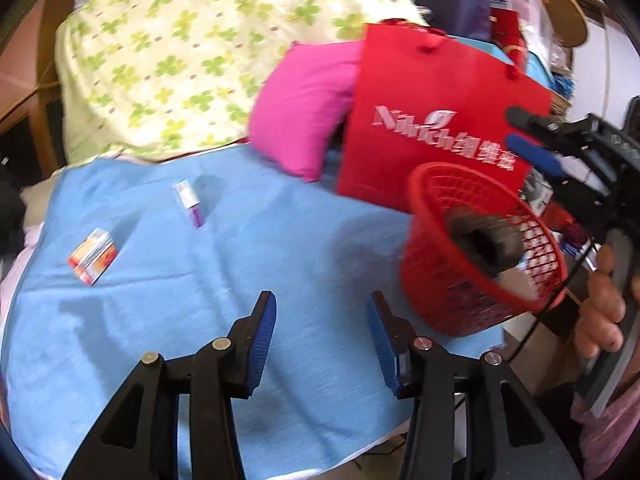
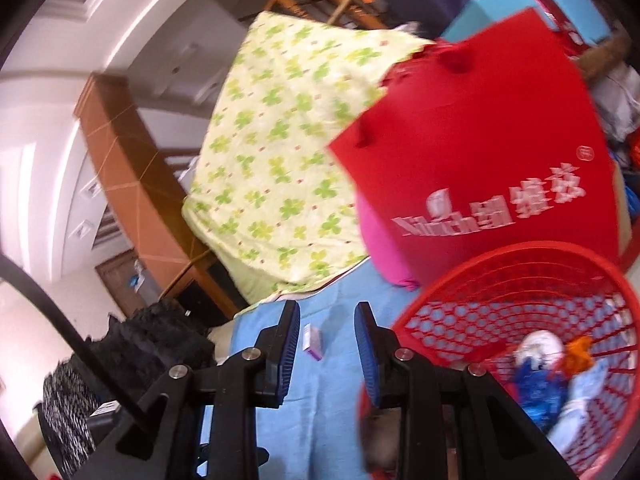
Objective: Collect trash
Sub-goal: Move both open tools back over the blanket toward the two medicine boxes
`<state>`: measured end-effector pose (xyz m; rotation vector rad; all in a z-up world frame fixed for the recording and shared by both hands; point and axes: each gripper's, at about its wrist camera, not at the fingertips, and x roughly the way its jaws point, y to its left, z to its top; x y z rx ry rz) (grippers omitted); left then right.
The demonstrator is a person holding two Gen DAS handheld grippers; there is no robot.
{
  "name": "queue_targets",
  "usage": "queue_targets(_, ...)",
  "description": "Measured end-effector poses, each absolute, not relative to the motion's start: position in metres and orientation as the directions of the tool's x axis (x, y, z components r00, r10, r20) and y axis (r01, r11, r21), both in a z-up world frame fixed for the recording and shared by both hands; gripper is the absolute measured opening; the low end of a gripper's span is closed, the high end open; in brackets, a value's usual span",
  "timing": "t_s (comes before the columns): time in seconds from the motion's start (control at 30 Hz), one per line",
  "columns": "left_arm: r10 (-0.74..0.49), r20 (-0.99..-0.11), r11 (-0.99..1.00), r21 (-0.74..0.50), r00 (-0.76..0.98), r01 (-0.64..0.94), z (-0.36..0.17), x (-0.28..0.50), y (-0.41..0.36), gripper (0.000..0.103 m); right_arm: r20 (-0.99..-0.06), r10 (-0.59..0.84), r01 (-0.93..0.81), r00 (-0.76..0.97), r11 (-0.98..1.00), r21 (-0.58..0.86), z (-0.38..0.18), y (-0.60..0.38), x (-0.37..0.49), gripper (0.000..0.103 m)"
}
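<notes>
- Step in hand, as I read it: mid-collection. The red basket [image 2: 520,280] already has some stuff in it, blue, white and orange bits [image 2: 540,380], and two pieces are left out on the blue sheet [image 1: 240,260].
- What's left: an orange-and-white box [image 1: 93,262] lying flat at the near left, and a small white-and-purple box [image 1: 188,202] a bit farther back and to its right. They're well apart from each other, and neither touches anything but the sheet.
- Left gripper [image 1: 322,300]: jaws apart with nothing between them, hanging over bare sheet. Both boxes are off to its left.
- Right gripper [image 2: 326,308]: jaws only narrowly apart, nothing in the gap (you can see the sheet and the purple box through it). The basket sits tilted just to its right, in front of a red paper bag [image 1: 432,120] and a pink pillow [image 1: 304,108]. I can't tell what's actually holding the basket up.
- Next move, my guess: swing the left gripper left toward one of the boxes, straddle it across the narrow side, and close.
- Then carry it right and drop it over the basket's open mouth, which needs to face the left gripper.
</notes>
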<state>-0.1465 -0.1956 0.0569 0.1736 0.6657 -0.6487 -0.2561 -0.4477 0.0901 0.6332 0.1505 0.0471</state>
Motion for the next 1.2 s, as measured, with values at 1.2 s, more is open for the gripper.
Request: queue_targets(1.2, -0.137, -0.639, 0.989, -0.048, 0.757, 0.138, 0.003, 0.068, -0.001, 0.069, -0.565, 0.237, 0.035, 0.791, 0.903, 0.427, 0.006, -0.3, 0.021, 0.054)
